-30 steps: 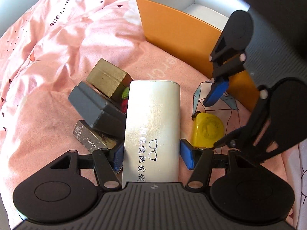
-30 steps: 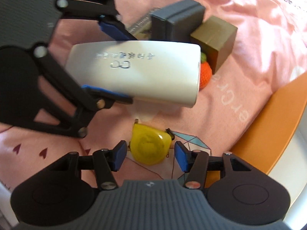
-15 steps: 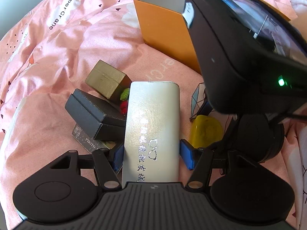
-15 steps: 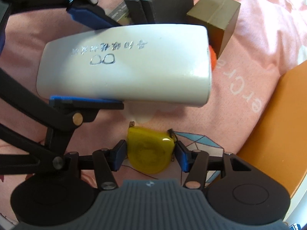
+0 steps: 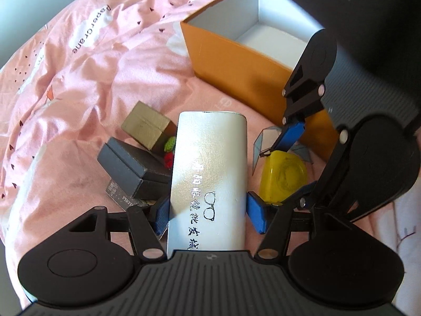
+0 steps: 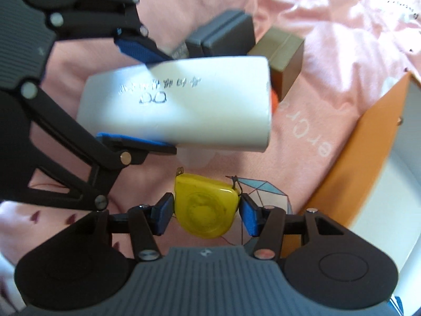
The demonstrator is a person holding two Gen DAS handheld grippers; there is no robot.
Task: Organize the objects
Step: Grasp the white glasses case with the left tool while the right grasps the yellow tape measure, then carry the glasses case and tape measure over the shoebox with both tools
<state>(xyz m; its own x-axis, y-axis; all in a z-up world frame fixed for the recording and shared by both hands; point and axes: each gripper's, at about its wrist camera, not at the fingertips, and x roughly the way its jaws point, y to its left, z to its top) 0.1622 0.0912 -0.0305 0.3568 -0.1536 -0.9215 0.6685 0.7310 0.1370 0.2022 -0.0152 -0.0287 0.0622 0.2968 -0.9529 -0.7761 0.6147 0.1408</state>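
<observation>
My left gripper (image 5: 208, 212) is shut on a white glasses case (image 5: 210, 173) with a printed glasses logo and holds it above the pink bedsheet; the case also shows in the right wrist view (image 6: 184, 105). My right gripper (image 6: 206, 214) is shut on a yellow tape measure (image 6: 206, 208), which also shows in the left wrist view (image 5: 284, 176) just right of the case. An open orange box (image 5: 236, 60) with a white inside stands behind; its wall shows at the right of the right wrist view (image 6: 368, 144).
On the sheet left of the case lie a dark grey box (image 5: 131, 168), a gold-brown box (image 5: 147, 126), a small knitted strawberry (image 5: 169, 155) and a photo booklet (image 5: 121, 197). The pink sheet (image 5: 79, 79) is rumpled to the left.
The right gripper has closed its fingers onto the yellow tape measure and lifted it slightly. The left gripper has raised the glasses case a little and the view has pulled back.
</observation>
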